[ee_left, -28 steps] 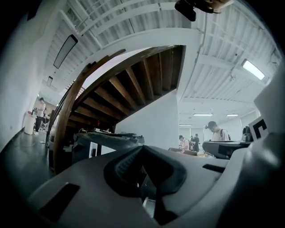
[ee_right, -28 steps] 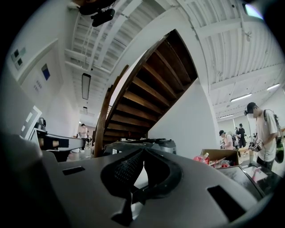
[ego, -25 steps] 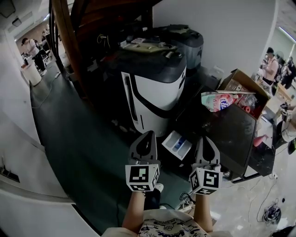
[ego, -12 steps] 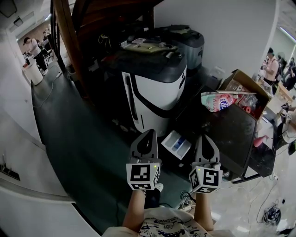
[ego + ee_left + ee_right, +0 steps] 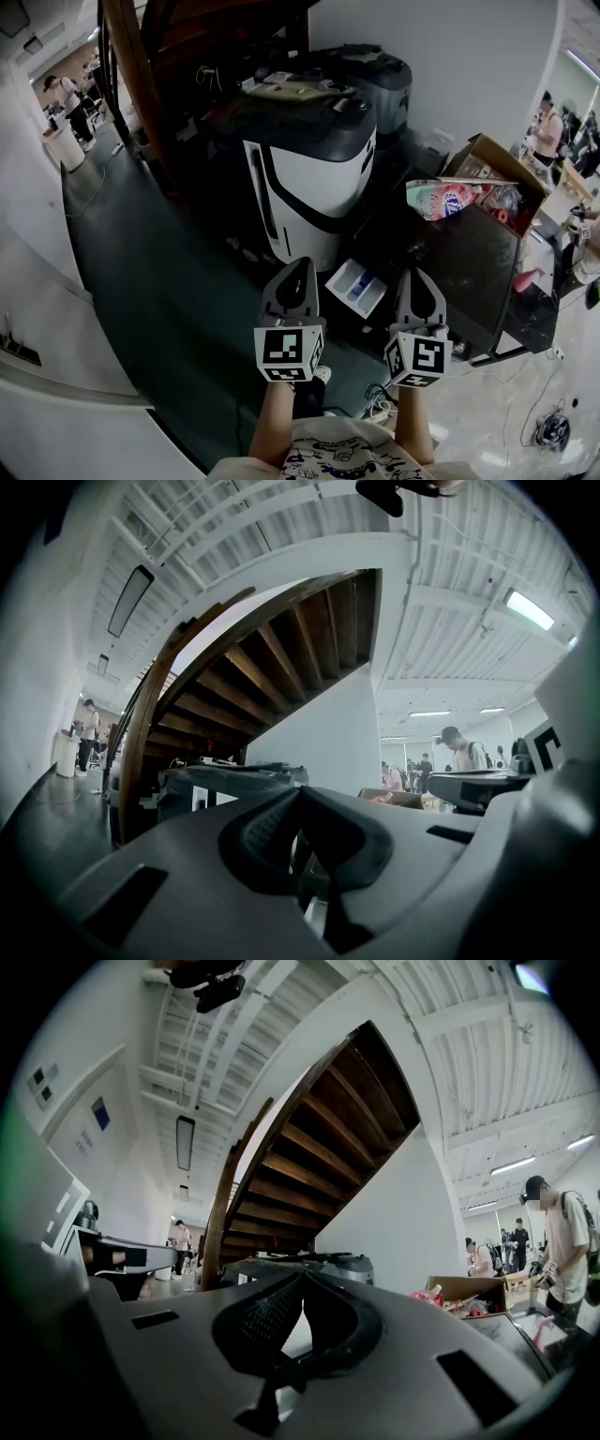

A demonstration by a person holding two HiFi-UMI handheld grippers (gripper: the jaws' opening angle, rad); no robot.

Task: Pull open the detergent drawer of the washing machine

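While the left gripper point(image 5: 302, 270) hangs just left of the drawer point(image 5: 357, 287) with its jaws together on nothing, it would have to open them before it could take the front lip. The drawer juts from the dark washer point(image 5: 469, 253), white tray and blue insert showing, so it looks already open; any further pull should run straight along its slide, never sideways. Right of the drawer, the right gripper point(image 5: 416, 279) is likewise closed, empty and touching nothing.
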